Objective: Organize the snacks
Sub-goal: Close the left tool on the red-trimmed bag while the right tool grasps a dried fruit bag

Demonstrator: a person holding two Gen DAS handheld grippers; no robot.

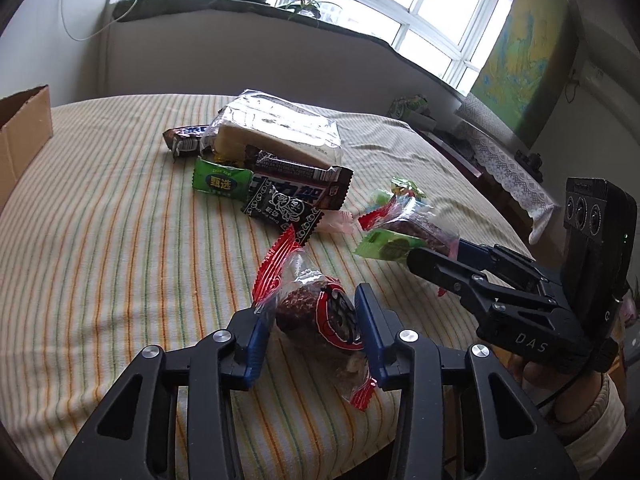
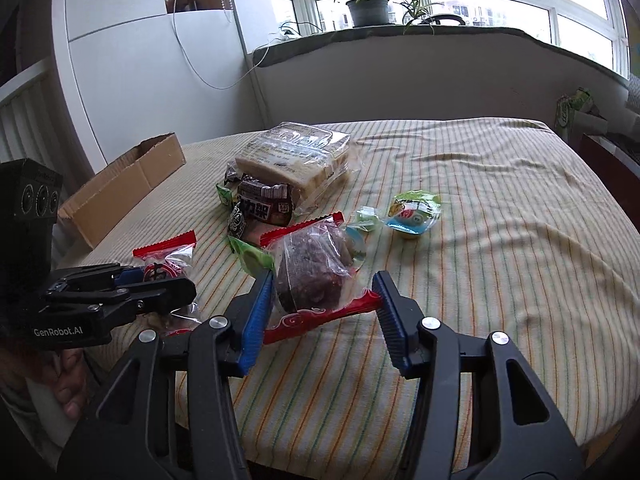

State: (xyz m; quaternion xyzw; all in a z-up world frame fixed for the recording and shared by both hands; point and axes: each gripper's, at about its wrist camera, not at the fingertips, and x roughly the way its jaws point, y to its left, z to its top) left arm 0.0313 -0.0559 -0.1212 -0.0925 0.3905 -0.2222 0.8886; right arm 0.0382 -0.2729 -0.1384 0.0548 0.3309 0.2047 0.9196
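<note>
My left gripper (image 1: 312, 322) is shut on a brown cake in a clear wrapper with red ends (image 1: 320, 312), near the table's front edge; it also shows in the right wrist view (image 2: 168, 270). My right gripper (image 2: 324, 296) is open around a second red-ended brown cake (image 2: 312, 276), the blue pads beside it; whether they touch it I cannot tell. A pile sits mid-table: bagged bread (image 1: 276, 128), chocolate bars (image 1: 296, 188), green packets (image 1: 220, 180). A jelly cup (image 2: 414, 216) lies to the right.
An open cardboard box (image 2: 120, 188) stands at the left edge of the striped tablecloth (image 2: 500, 260). A windowsill with potted plants (image 2: 368, 8) runs behind. A side cabinet with a lace cloth (image 1: 508, 168) stands to the right.
</note>
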